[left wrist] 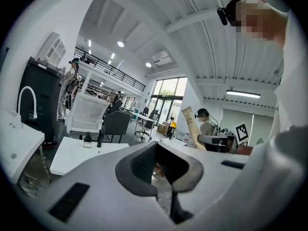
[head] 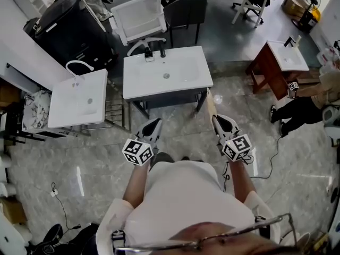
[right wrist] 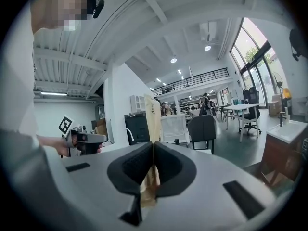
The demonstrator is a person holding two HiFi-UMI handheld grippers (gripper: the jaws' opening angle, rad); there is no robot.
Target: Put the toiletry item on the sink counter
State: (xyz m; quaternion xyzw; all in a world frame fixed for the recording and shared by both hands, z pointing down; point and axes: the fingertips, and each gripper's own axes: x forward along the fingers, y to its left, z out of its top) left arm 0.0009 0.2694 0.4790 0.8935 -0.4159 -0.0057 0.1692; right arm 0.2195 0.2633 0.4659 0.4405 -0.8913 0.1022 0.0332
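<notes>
The toiletry item is a tall beige tube (head: 210, 101). My right gripper (head: 215, 118) is shut on its lower end, and the tube sticks up and forward past the jaws. In the right gripper view the tube (right wrist: 152, 117) is pinched between the dark pads. The white sink counter (head: 143, 81) with a black faucet (head: 162, 52) stands just ahead of both grippers. My left gripper (head: 157, 122) hovers to the left, level with the right one, with its jaws together and nothing in them. The left gripper view shows the counter (left wrist: 77, 160) and the tube (left wrist: 191, 126).
A second white sink (head: 64, 110) with a curved tap is at the left, beside a black cabinet (head: 69, 28). A third sink on a brown stand (head: 273, 70) is at the right, near another person (head: 305, 102). A white chair (head: 138, 17) and a dark chair (head: 186, 12) stand behind the counter.
</notes>
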